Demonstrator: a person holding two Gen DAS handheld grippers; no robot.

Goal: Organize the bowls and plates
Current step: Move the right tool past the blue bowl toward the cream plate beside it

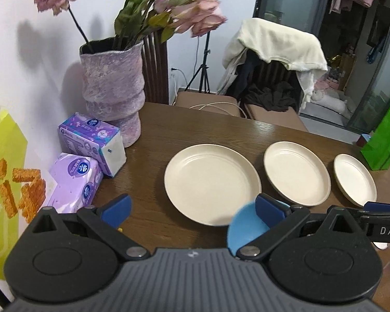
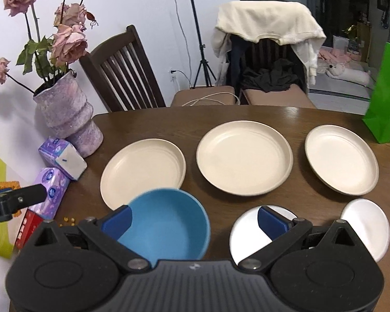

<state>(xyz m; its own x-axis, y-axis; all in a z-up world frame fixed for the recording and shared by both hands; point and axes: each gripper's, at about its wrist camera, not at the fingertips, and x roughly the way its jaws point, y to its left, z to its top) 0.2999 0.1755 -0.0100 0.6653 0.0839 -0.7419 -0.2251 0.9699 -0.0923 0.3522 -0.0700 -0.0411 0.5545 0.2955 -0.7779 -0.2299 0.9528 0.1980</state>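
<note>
Left gripper [image 1: 193, 212] and right gripper [image 2: 193, 219], both spread wide and holding nothing, are shown above blue bowl [image 2: 169, 228] on the worktop [image 2: 247, 119].

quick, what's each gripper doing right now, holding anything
Left gripper: open, holding nothing; it sits above the table near the largest cream plate.
Right gripper: open, holding nothing; the blue bowl lies below it.
</note>
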